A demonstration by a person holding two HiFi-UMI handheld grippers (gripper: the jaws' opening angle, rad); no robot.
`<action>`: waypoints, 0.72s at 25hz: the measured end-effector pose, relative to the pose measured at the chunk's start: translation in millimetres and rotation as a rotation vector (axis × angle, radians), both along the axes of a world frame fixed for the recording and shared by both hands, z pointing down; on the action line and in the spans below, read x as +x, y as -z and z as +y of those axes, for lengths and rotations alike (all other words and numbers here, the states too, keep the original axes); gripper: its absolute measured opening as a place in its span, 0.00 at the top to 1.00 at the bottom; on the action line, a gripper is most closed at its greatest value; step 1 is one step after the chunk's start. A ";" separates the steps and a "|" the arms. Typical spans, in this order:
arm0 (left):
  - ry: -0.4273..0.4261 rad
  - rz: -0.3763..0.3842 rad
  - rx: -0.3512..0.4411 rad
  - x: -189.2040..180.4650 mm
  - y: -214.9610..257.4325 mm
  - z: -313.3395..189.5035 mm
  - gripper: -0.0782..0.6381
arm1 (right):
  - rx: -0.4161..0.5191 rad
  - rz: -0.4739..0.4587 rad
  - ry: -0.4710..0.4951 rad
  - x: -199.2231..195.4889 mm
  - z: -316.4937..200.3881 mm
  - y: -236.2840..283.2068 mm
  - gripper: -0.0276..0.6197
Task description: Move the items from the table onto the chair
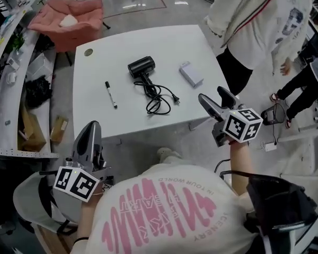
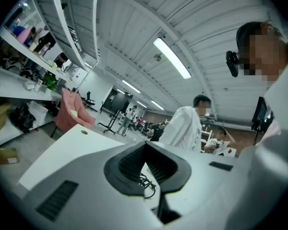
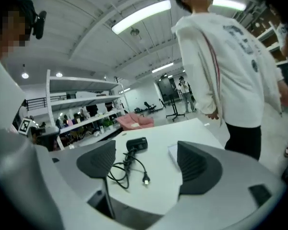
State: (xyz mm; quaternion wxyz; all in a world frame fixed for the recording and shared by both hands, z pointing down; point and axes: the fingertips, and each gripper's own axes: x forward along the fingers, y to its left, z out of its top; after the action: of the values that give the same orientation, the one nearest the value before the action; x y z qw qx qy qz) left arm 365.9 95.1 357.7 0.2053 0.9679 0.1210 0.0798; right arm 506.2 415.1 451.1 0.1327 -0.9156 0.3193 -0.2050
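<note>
On the white table (image 1: 122,44) lie a black hair dryer (image 1: 141,66) with its coiled cord (image 1: 158,97), a black-capped marker (image 1: 111,94) and a small grey box (image 1: 191,74). A pink chair (image 1: 74,15) stands beyond the table's far left corner. My right gripper (image 1: 213,95) hovers off the table's near right corner, open and empty; in its own view the hair dryer (image 3: 137,144), cord (image 3: 125,169) and box (image 3: 173,153) show past the right gripper (image 3: 146,150). My left gripper (image 1: 93,127) is below the table's near edge, tips together, holding nothing.
A person in a white top (image 1: 254,20) stands at the table's right side, another person (image 1: 302,83) further right. Shelving and cardboard boxes (image 1: 32,131) line the left. A black bag (image 1: 275,205) sits at my lower right. The pink chair (image 2: 72,111) shows left of the left gripper (image 2: 145,145).
</note>
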 end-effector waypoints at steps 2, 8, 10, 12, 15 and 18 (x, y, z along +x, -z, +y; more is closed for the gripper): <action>0.063 -0.026 -0.008 4.9 -3.1 -9.7 0.88 | -0.104 -0.060 0.037 28.1 -3.4 -29.8 0.34; 0.210 -0.044 -0.005 15.5 -7.6 -36.1 0.88 | -0.385 -0.271 0.154 88.6 -16.9 -126.9 0.34; 0.251 -0.048 0.000 15.9 -8.6 -41.7 0.88 | -0.460 -0.297 0.189 100.9 -19.6 -143.5 0.34; 0.292 -0.053 0.007 13.8 -14.2 -44.1 0.88 | -0.538 -0.308 0.221 111.5 -18.4 -160.4 0.34; 0.362 -0.058 0.007 7.5 -29.2 -42.0 0.88 | -0.591 -0.339 0.252 124.4 -17.1 -191.9 0.34; 0.395 -0.060 0.010 6.7 -34.1 -36.6 0.88 | -0.612 -0.399 0.276 128.8 -16.2 -212.1 0.35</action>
State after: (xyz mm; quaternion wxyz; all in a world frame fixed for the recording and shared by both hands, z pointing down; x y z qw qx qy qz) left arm 372.7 58.5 391.8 0.2158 0.9710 -0.0779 0.0673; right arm 635.0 398.9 663.1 -0.1160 -0.8034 0.3316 -0.4808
